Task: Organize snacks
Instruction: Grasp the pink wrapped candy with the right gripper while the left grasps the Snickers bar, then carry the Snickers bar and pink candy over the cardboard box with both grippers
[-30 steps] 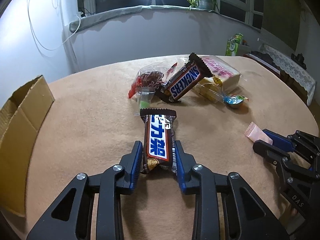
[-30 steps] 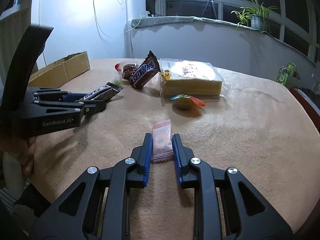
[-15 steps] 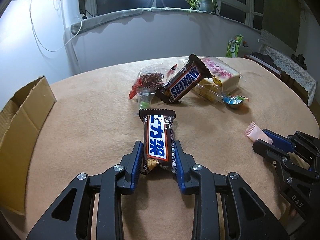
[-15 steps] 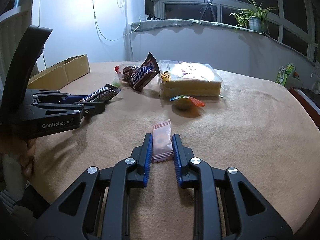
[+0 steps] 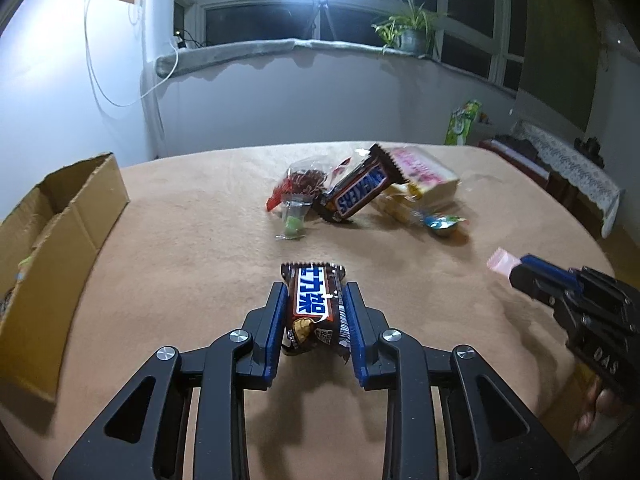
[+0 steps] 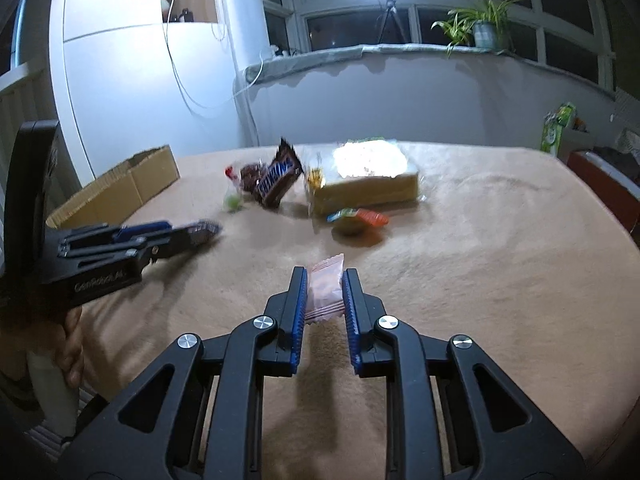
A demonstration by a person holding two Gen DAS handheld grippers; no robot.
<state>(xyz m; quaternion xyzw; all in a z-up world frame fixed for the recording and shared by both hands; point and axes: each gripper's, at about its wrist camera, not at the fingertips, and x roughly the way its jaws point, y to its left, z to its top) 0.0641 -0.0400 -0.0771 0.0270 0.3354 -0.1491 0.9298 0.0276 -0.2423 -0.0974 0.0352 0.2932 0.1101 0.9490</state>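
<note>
Left hand-held gripper [image 5: 315, 316] clamps chocolate bar [image 5: 315, 309], right hand-held gripper [image 6: 325, 294] pinches pink packet [image 6: 326, 291]; you've just lifted both off desk [image 5: 200, 248], cardboard box [image 5: 60, 232] at far left probably next.

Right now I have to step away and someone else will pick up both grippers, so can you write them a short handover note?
Left gripper: shut on the chocolate bar, held just above the table.
Right gripper: shut on the pink candy packet, also clear of the cloth.
Cardboard box: open, at the table's left edge; its contents are hard to make out.
Left on the table: Snickers bar, clear bag of dark red snacks, green candy, wrapped cake, jelly cup.
Done: both items gripped.
To do: probably carry both to the box, then collect the rest.
</note>
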